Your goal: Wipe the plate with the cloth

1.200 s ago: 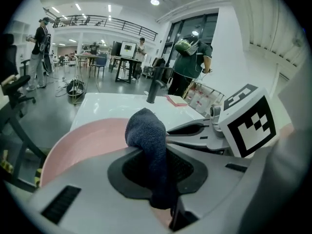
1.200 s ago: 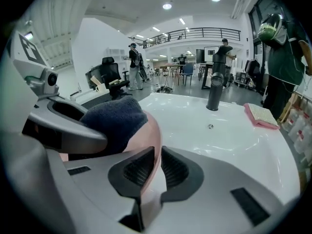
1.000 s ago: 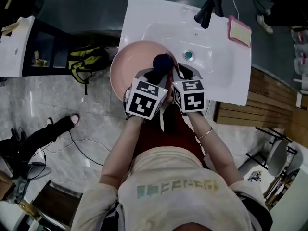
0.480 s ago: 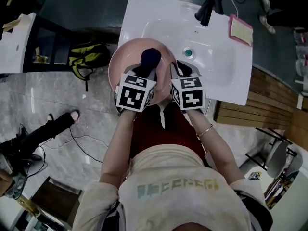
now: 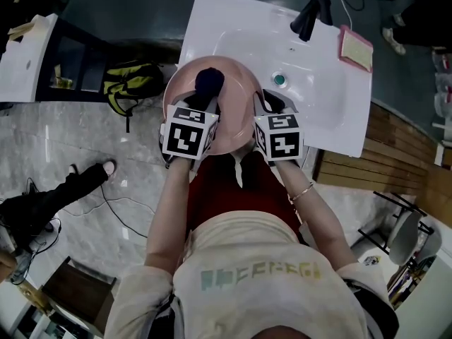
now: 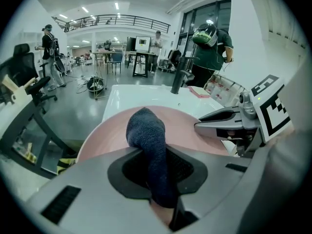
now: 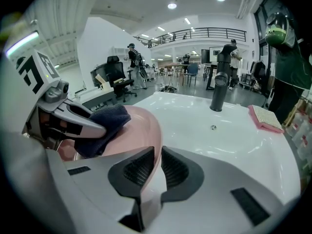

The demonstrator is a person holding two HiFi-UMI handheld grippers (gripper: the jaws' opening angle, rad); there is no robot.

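Count, near to far: left gripper (image 5: 203,106) and right gripper (image 7: 152,167), two in all; one pink plate (image 5: 239,94); one dark blue cloth (image 5: 209,82); one white basin (image 5: 321,90) bearing one black tap (image 5: 311,16) and one pink sponge (image 5: 355,46). Since a second ago the left gripper and cloth have shifted leftward across the plate; the right gripper has not moved. Left jaws stand slightly apart, pinching the cloth, its bunched end on the plate's face. Right jaws are nearly together, clamped on the plate's rim, the plate held over the basin's near left corner
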